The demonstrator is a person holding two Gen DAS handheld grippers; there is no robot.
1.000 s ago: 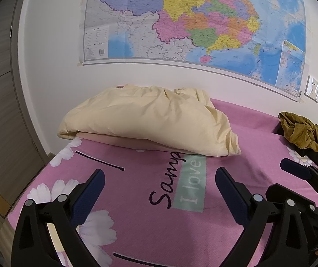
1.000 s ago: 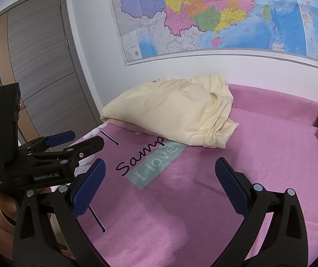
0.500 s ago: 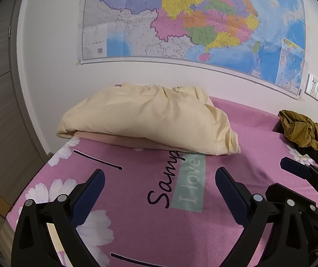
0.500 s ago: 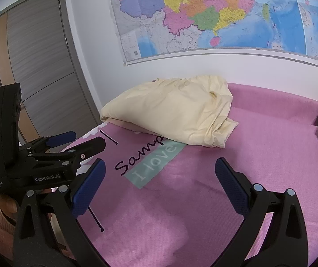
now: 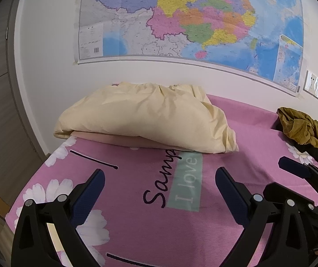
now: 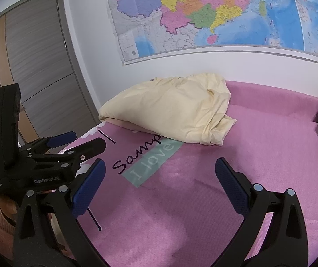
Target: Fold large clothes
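The left gripper [image 5: 159, 189] is held with its jaws wide apart and nothing between them, above the pink sheet [image 5: 136, 233]; the right gripper [image 6: 159, 178] is likewise spread and empty, over the same sheet. In the left wrist view the right gripper's blue-tipped fingers [image 5: 292, 166] are seen just beside the left one, on the side away from the door [image 6: 43, 66]; in the right wrist view the left gripper is seen on the door side, also gaping. Nothing is touched by either tool. Beyond both, against the wall under the map [image 5: 192, 17], a cream bundle [image 5: 150, 115] is stacked on a flat peach layer [image 5: 114, 139]; whether this is bedding or clothing cannot be told. The garment most likely meant by the task, a crumpled olive cloth [image 5: 303, 131], lies at the far edge of the sheet from the door, well apart from both grippers, with something dark under it. No cloth is spread out and no fold is begun, so the step in hand is judged to be the approach before the first pickup. Next, the olive cloth would need to be reached, pinched at an edge, and drawn onto the bare middle of the sheet near the printed lettering [image 5: 176, 178] to be laid flat.
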